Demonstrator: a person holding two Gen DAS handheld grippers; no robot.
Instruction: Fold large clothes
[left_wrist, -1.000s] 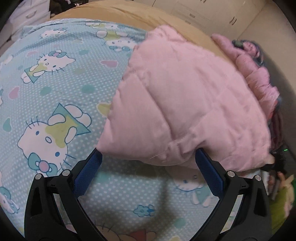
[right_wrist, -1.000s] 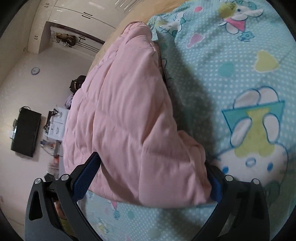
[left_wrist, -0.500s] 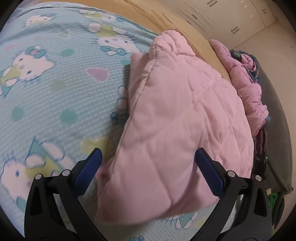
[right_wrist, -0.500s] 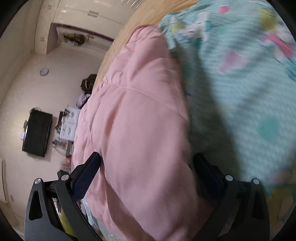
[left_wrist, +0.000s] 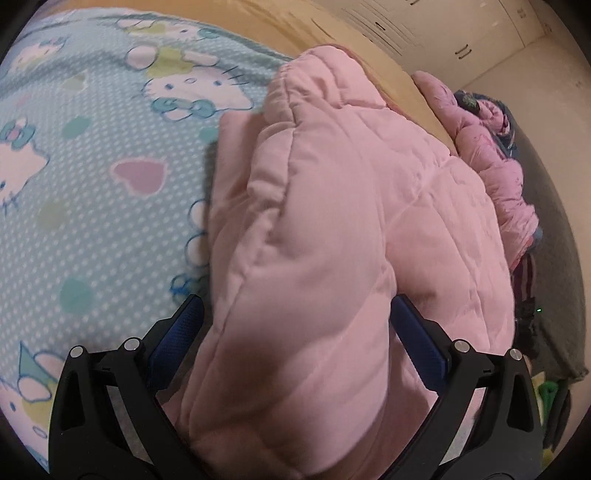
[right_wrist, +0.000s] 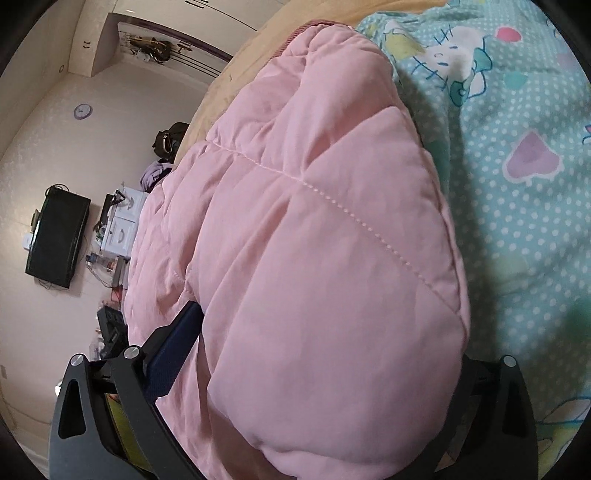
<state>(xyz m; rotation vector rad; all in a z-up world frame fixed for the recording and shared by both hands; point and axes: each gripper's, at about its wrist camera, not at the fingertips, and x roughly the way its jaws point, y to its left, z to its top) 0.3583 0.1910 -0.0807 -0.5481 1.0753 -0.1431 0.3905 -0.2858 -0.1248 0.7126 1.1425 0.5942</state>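
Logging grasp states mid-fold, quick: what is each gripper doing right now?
Left gripper: open, jaws wide, pink quilted jacket bulging between them.
Right gripper: open, the same jacket between its jaws.

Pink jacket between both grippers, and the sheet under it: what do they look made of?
Pink jacket: looks like soft matte woven shell over puffy fill, judging by the stitched quilt lines and the billowing panels. Sheet: seems a thin printed cotton-like fabric, flat, with dots and cartoon cats; exact fibre unclear.
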